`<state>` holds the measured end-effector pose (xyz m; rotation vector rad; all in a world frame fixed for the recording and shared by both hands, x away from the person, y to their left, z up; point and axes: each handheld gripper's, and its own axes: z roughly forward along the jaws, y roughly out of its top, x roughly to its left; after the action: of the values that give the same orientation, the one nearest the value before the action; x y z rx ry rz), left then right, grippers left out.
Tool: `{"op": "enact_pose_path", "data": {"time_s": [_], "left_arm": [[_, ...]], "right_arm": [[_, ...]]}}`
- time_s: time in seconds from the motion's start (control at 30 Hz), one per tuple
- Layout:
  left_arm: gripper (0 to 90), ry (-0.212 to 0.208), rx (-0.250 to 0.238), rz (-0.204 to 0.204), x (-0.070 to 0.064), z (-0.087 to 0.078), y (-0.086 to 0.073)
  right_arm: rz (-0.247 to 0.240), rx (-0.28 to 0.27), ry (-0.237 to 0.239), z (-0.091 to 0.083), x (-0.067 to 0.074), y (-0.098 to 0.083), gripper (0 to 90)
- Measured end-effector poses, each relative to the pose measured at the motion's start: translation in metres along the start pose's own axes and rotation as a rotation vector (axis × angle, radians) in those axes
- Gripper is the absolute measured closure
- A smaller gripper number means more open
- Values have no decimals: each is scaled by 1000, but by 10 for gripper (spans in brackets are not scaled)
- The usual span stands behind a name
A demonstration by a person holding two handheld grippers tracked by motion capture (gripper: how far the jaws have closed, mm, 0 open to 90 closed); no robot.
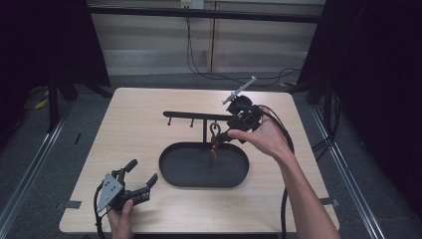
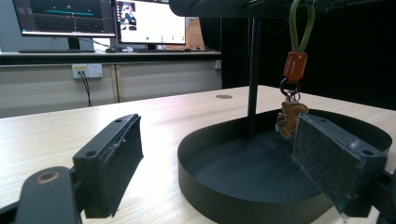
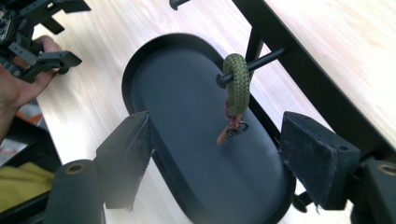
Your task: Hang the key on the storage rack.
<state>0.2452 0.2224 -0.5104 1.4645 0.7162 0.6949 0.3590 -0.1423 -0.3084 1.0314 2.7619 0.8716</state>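
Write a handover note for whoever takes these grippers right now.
Right gripper: open, nothing between its fingers, close by the keychain.
Left gripper: open, empty, low at the table's near left corner, apart from the tray.
Keychain: green cord loop hung on a peg of the black rack, charm dangling over the tray.
Done: keychain looks hung and let go.
Left: draw the right gripper clear; the rack's other pegs are bare.
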Motion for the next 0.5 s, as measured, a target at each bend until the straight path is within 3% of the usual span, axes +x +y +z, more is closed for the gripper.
{"op": "enact_pose_path", "data": {"time_s": [0.3, 0.43, 0.5], "left_arm": [[157, 0, 0, 1, 0, 0, 0], [157, 0, 4, 5, 0, 0, 0], [157, 0, 0, 0, 0, 0, 0]], "right_arm": [[-32, -167, -50, 1, 12, -27, 255], [-56, -193, -63, 2, 22, -34, 259], [-49, -205, -46, 3, 25, -38, 258]]}}
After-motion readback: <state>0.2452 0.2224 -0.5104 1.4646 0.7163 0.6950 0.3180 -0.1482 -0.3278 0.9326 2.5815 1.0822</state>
